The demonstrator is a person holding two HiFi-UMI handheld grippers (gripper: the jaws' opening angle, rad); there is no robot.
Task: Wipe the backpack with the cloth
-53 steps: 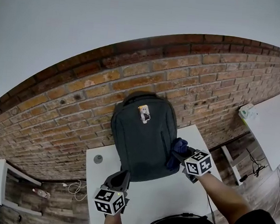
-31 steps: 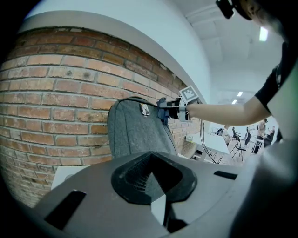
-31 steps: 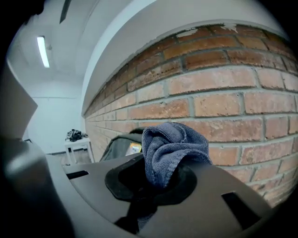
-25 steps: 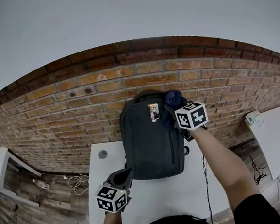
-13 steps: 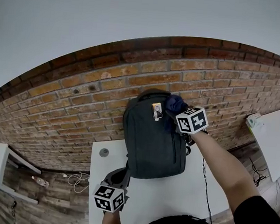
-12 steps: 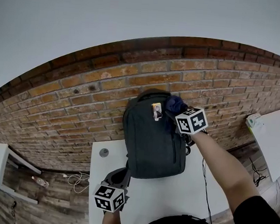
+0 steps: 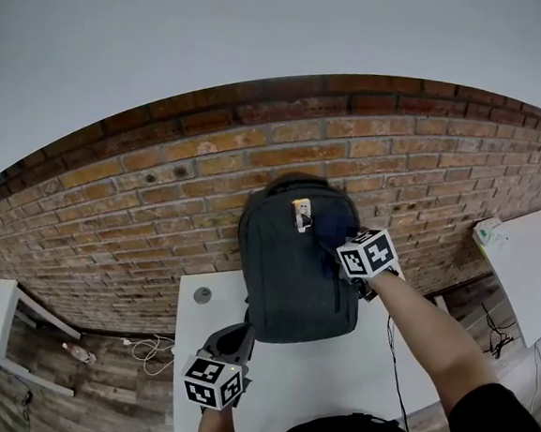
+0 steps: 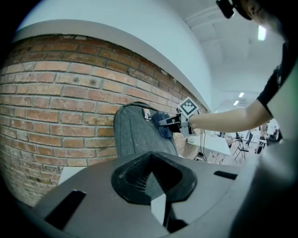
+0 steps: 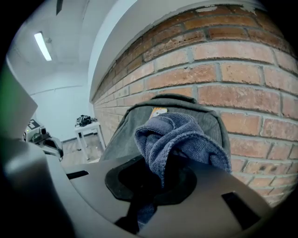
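Blue cloth point(image 9: 181, 139) clamped in right gripper point(image 7: 339, 240), against grey backpack point(image 7: 289, 278), upper right | left gripper point(image 7: 235, 333) jaws together, empty | wipe seemingly midway; lower front likely remains.

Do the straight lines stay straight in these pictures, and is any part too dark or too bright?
Head view: the brick wall bows into an arc from lens distortion, and the light is even. Left gripper view: the corners go black and a ceiling light is blown out white. Right gripper view: the corners are dark too, and the cloth shows its weave clearly.

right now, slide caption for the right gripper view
Right gripper holds a bunched blue cloth on the grey backpack before a brick wall.
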